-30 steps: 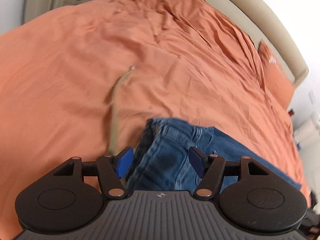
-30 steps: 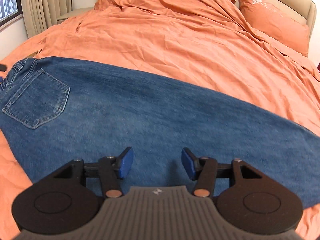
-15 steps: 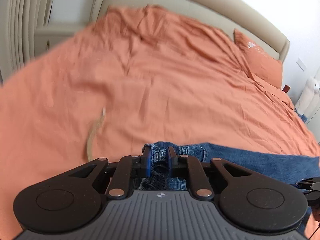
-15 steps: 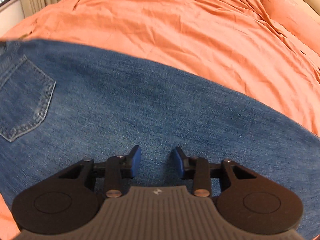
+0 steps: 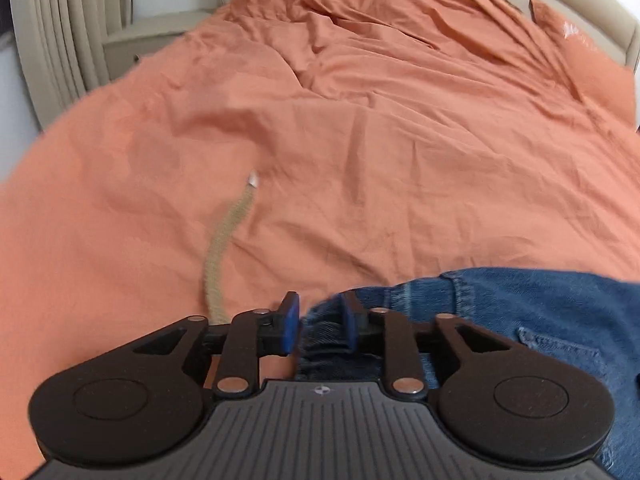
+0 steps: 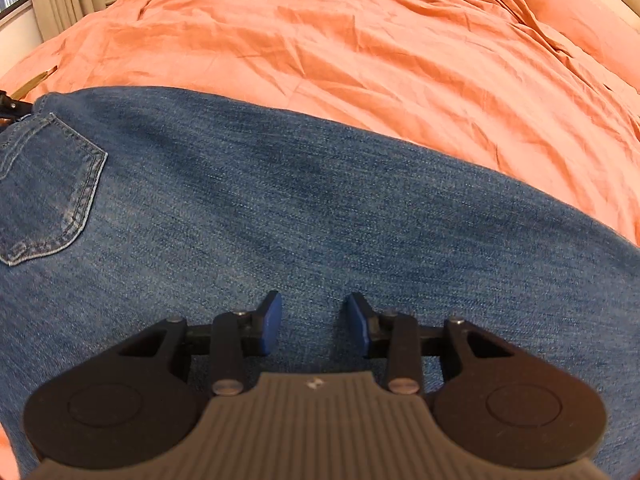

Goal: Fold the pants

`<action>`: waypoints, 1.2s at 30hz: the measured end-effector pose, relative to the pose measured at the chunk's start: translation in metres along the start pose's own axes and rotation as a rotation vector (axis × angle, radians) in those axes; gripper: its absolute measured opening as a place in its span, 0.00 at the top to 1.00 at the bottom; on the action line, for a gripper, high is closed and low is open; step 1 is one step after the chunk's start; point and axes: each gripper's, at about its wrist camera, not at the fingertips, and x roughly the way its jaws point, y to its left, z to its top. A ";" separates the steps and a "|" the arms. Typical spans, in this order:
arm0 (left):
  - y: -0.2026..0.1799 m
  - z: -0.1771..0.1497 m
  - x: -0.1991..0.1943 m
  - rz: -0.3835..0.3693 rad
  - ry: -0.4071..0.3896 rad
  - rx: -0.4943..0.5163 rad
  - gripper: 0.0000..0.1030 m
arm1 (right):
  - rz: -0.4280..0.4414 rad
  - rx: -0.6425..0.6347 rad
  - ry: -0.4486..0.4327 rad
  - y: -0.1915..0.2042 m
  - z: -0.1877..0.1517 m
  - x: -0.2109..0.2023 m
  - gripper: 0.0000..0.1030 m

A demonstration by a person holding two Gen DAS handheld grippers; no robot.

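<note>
Left wrist: my L claw (image 5: 318, 326) pinches jeans (image 5: 540, 312) waistband, R claw (image 6: 313, 328) agape over leg on bed (image 6: 360, 60); no crosswise fold yet, I reckon.

Rumpled orange duvet (image 5: 400, 140), matching pillow (image 6: 576, 12), beige curtain (image 5: 60, 40)

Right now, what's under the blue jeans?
The jeans lie on the orange bed cover, which shows all around them. Whatever sits directly beneath the denim is covered, so it can't be seen. A tan belt sticks out beside the waistband.
</note>
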 end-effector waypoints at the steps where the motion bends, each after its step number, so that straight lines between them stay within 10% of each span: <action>1: -0.003 0.001 -0.010 0.019 -0.008 0.023 0.67 | -0.003 0.003 -0.002 0.000 0.001 -0.002 0.67; 8: -0.027 -0.028 -0.094 0.060 -0.076 0.227 0.59 | 0.046 0.081 -0.163 0.003 -0.020 -0.077 0.59; 16: -0.077 -0.085 -0.123 0.083 -0.081 0.506 0.73 | 0.195 0.010 -0.223 0.046 -0.108 -0.157 0.61; 30: -0.072 -0.083 -0.069 0.151 0.016 0.461 0.93 | -0.020 -0.440 -0.280 0.111 -0.115 -0.095 0.63; 33: -0.069 -0.083 -0.058 0.177 0.045 0.473 0.96 | -0.009 -0.478 -0.231 0.107 -0.118 -0.086 0.92; 36: -0.066 -0.083 -0.050 0.192 0.059 0.479 0.99 | 0.019 -0.436 -0.263 0.109 -0.119 -0.107 0.97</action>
